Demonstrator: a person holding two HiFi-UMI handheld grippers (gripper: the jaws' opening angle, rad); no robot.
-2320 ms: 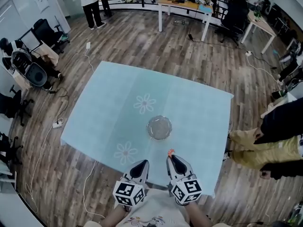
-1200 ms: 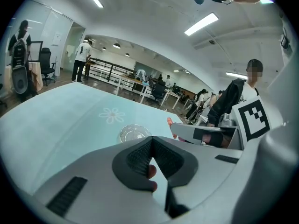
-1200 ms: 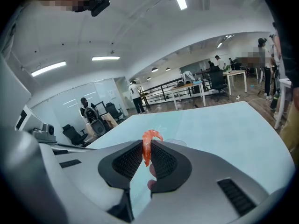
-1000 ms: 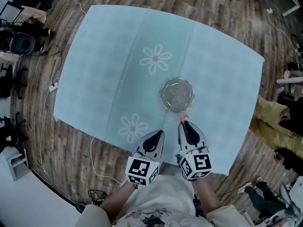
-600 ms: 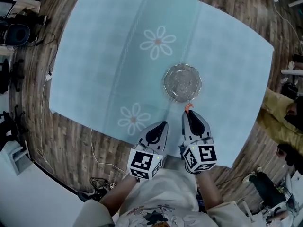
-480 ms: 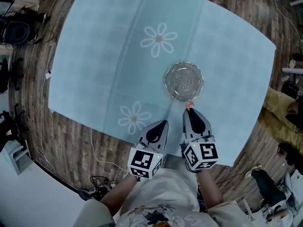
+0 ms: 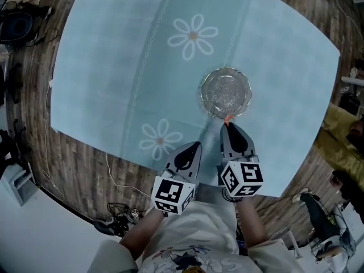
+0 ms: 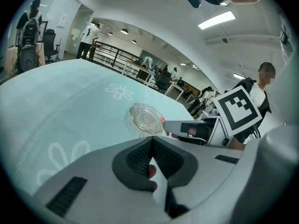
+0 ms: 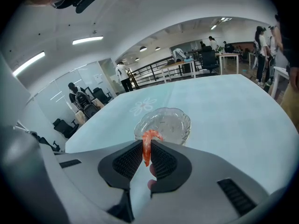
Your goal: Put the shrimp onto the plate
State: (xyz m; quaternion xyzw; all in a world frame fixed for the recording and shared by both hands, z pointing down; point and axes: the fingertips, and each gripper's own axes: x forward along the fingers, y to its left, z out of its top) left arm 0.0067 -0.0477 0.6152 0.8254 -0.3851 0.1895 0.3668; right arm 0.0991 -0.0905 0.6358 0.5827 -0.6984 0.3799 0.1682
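An orange shrimp [image 9: 147, 146] is pinched between the jaws of my right gripper [image 9: 147, 157], its curled end sticking out past the tips; in the head view the shrimp [image 7: 228, 119] shows at the tip of that gripper [image 7: 230, 127]. The clear glass plate [image 7: 225, 92] sits on the table just beyond, its near rim close to the shrimp; the plate [image 9: 163, 123] looks bare. My left gripper [image 7: 190, 151] hangs beside the right one, nearer the table's front edge, jaws shut with nothing between them [image 8: 150, 147]. The plate [image 8: 145, 118] shows ahead of it to the right.
The table wears a light blue cloth [image 7: 125, 73] with white flower prints [image 7: 193, 36]. Wooden floor [image 7: 79, 169] surrounds it, with cables at the left. A person's legs [image 7: 347, 135] are at the right edge. Desks and people stand far back in the room.
The right gripper has carried the shrimp forward to the plate's near rim. The head view has tilted further down over the table. The left gripper has kept its place beside the right.
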